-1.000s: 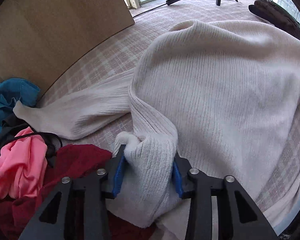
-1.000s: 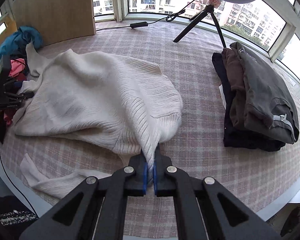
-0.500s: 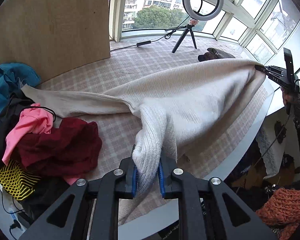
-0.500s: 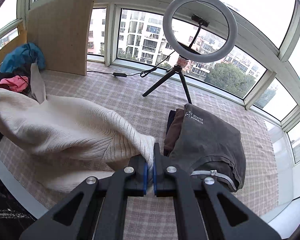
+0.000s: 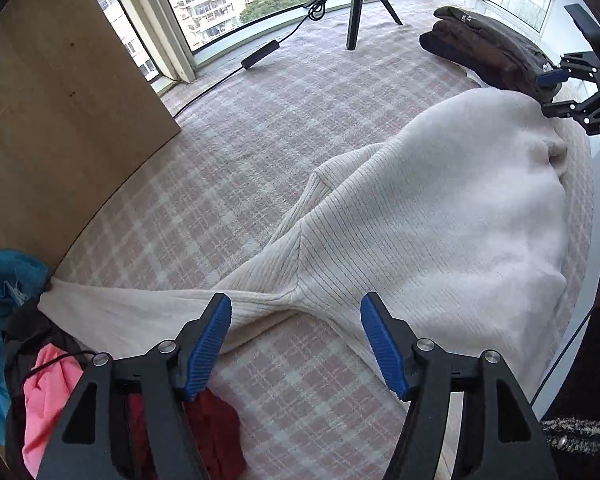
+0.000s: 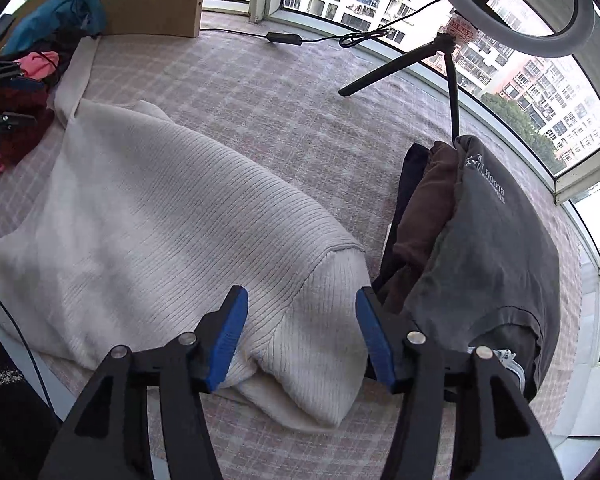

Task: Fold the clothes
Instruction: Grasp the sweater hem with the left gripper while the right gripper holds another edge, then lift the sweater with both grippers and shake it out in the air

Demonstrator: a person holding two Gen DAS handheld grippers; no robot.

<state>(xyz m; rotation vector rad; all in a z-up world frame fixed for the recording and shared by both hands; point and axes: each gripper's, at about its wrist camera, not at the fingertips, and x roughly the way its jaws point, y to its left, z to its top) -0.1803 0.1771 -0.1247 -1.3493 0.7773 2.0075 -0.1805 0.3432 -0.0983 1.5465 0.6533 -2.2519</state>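
Both claws, left claw [image 5: 296,344] and right claw [image 6: 298,334], just-opened wide (nothing gripped) over cream sweater [image 5: 440,216].

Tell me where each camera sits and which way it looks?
Left wrist: sits on the left tongs, looking down at the white sweater and plaid cloth; its own open blue pads show, and the right tongs far off.
Right wrist: sits on the right tongs, looking down at the sweater's corner beside the folded pile; its open pads show.
Both share the sweater, tripod and pile.
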